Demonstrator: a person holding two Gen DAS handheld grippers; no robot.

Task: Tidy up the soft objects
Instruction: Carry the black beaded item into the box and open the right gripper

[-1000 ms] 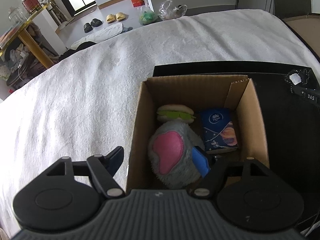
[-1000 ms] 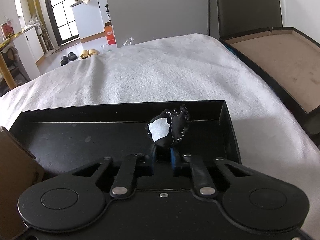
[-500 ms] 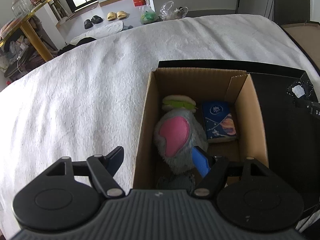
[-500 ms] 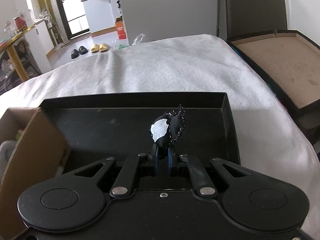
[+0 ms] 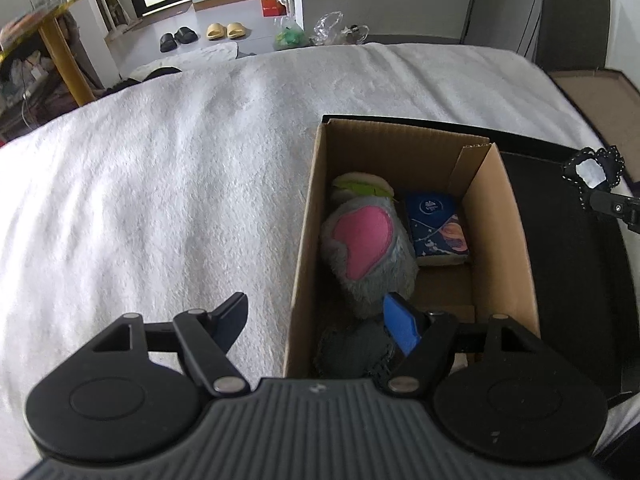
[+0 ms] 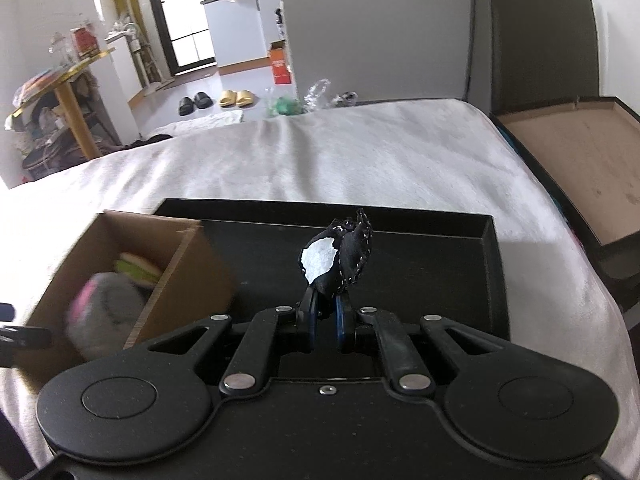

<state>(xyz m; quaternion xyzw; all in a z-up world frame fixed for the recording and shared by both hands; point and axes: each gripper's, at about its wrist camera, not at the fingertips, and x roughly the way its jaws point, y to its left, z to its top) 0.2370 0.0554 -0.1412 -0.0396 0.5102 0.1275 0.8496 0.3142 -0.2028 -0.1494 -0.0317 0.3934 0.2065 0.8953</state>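
Small black-and-white soft piece [image 6: 335, 259] is pinched tight in the right gripper [image 6: 326, 316], held above the black tray [image 6: 489, 276], just right of the cardboard box [image 6: 182, 276]. Left gripper [image 5: 320, 314] is open, empty, straddling the box's left wall over the grey-pink plush [image 5: 368, 248]. Likely best: carry it over the free box floor near the tissue pack [image 5: 437, 229], lower inside, then release.
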